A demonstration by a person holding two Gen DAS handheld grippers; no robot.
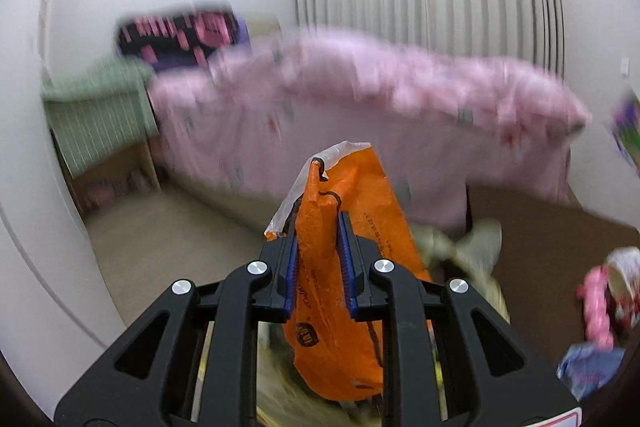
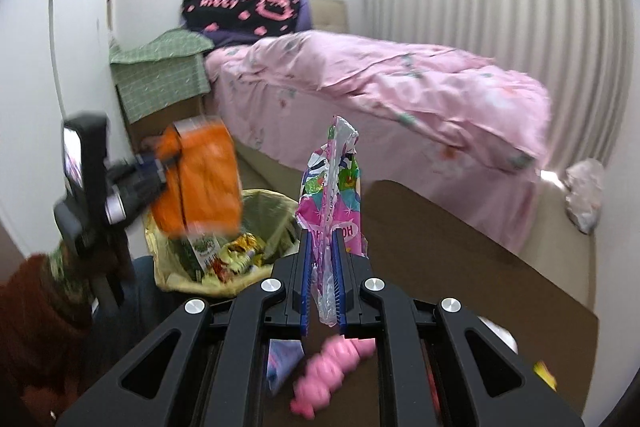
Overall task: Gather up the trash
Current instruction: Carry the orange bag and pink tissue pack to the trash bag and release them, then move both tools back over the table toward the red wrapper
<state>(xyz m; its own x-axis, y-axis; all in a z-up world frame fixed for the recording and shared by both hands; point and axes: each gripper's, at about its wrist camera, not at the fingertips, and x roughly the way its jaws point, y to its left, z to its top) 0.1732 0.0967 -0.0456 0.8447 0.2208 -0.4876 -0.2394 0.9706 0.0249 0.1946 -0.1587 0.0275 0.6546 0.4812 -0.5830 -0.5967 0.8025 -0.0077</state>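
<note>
Clamped in the right gripper (image 2: pixel 322 291), a pink wrapper (image 2: pixel 332 211); left gripper (image 1: pixel 320 267) pinches an orange bag (image 1: pixel 340 267), apparently above the bin (image 2: pixel 256 227); releasing off-centre could miss.

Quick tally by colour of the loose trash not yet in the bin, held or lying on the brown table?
Orange: 1, orange wrapper in left gripper
Pink: 2, pink wrapper in right gripper; pink twisted piece on table
Blue: 1, blue wrapper
Yellow: 1, scrap
Total: 5

Left view: bed (image 1: pixel 360 99) motion-blurred, print unreadable. Orange wrapper (image 1: pixel 340 267) lower end hidden behind gripper frame. Right view: pink toy (image 2: pixel 332 375) blurred, partly occluded.
</note>
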